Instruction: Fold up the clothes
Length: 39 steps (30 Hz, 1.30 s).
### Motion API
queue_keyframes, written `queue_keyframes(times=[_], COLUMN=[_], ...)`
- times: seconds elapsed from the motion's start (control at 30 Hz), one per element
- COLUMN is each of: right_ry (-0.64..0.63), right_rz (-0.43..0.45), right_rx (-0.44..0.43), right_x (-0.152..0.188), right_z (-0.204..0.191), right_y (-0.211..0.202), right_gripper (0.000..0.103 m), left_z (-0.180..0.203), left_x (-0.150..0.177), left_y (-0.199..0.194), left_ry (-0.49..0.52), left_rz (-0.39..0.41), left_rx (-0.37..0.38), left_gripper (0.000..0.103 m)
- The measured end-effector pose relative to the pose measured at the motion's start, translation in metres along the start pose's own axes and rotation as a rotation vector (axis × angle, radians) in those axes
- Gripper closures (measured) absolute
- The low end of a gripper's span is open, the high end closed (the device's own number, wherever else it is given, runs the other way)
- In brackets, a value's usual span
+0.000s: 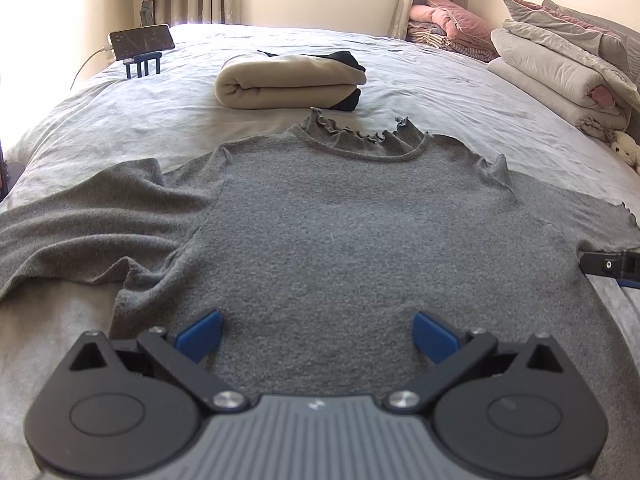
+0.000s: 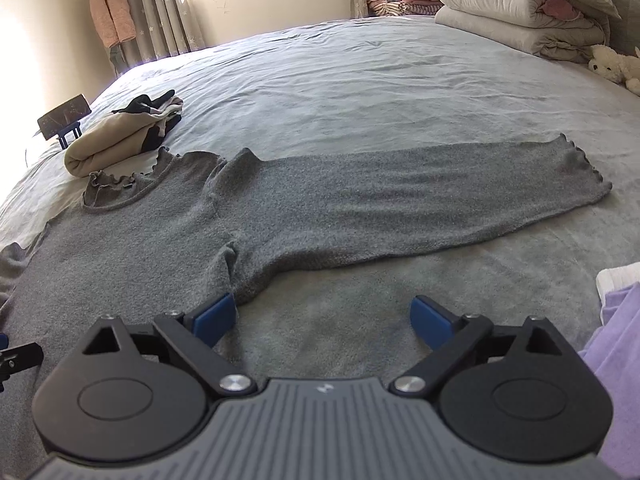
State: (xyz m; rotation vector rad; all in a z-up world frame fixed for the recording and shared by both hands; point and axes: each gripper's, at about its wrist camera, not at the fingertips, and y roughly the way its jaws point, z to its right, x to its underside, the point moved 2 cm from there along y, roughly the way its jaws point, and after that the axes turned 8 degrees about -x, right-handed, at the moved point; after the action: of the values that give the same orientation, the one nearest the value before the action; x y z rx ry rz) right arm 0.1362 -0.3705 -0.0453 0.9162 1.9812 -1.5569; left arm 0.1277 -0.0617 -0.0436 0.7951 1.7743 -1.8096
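A grey knit sweater point(image 1: 340, 216) with a ruffled collar lies flat, front up, on the bed; it also shows in the right wrist view point(image 2: 280, 204). Its left sleeve point(image 1: 80, 216) is rumpled; its right sleeve point(image 2: 440, 188) lies stretched out straight. My left gripper point(image 1: 318, 334) is open and empty over the sweater's lower body. My right gripper point(image 2: 324, 318) is open and empty just below the right armpit, its left finger at the sweater's edge. The right gripper's tip shows at the right edge of the left wrist view point(image 1: 610, 266).
A folded beige and black garment point(image 1: 288, 80) lies beyond the collar. A phone on a stand point(image 1: 142, 46) is at the far left. Folded quilts point(image 1: 560, 68) and a plush toy point(image 2: 616, 66) sit at the right. Lilac cloth point(image 2: 616, 360) lies near right.
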Motion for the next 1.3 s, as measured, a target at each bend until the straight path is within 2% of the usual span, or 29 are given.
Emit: queue_keyframes(times=[0.3, 0.43, 0.57, 0.67, 0.73, 0.77, 0.83, 0.87, 0.9, 0.93, 1.03, 1.3], right_ry=[0.202, 0.244, 0.226, 0.203, 0.173, 0.168, 0.178, 0.181, 0.179, 0.171, 0.133, 0.043], right_rz=[0.073, 0.106, 0.129, 0.156, 0.181, 0.192, 0.218, 0.228, 0.238, 0.248, 0.289, 0.377], right_rx=[0.09, 0.152, 0.232, 0.311, 0.355, 0.364, 0.375, 0.38, 0.384, 0.384, 0.369, 0.28], right_x=[-0.025, -0.035, -0.042, -0.041, -0.039, -0.038, -0.039, -0.038, -0.038, -0.038, -0.042, -0.058], right_z=[0.048, 0.062, 0.065, 0.067, 0.066, 0.066, 0.069, 0.07, 0.069, 0.067, 0.058, 0.015], right_y=[0.012, 0.022, 0.031, 0.035, 0.034, 0.033, 0.03, 0.028, 0.027, 0.026, 0.02, 0.001], right_gripper=[0.007, 0.007, 0.007, 0.018, 0.037, 0.041, 0.058, 0.062, 0.071, 0.086, 0.097, 0.099], left_z=[-0.002, -0.004, -0.005, -0.005, -0.006, -0.006, -0.007, -0.007, -0.007, -0.007, -0.009, -0.011], left_x=[-0.004, -0.005, -0.006, -0.006, -0.006, -0.006, -0.006, -0.006, -0.006, -0.006, -0.006, -0.006], left_y=[0.005, 0.006, 0.008, 0.008, 0.008, 0.008, 0.008, 0.008, 0.008, 0.008, 0.008, 0.007], left_ry=[0.015, 0.004, 0.002, 0.004, 0.005, 0.005, 0.003, 0.004, 0.005, 0.005, -0.006, -0.009], left_rz=[0.023, 0.027, 0.03, 0.029, 0.028, 0.028, 0.028, 0.027, 0.026, 0.025, 0.023, 0.019], left_rx=[-0.009, -0.007, -0.006, -0.004, -0.003, -0.002, 0.001, 0.001, 0.002, 0.002, 0.007, 0.008], left_gripper=[0.001, 0.001, 0.001, 0.001, 0.001, 0.001, 0.001, 0.001, 0.001, 0.001, 0.001, 0.001])
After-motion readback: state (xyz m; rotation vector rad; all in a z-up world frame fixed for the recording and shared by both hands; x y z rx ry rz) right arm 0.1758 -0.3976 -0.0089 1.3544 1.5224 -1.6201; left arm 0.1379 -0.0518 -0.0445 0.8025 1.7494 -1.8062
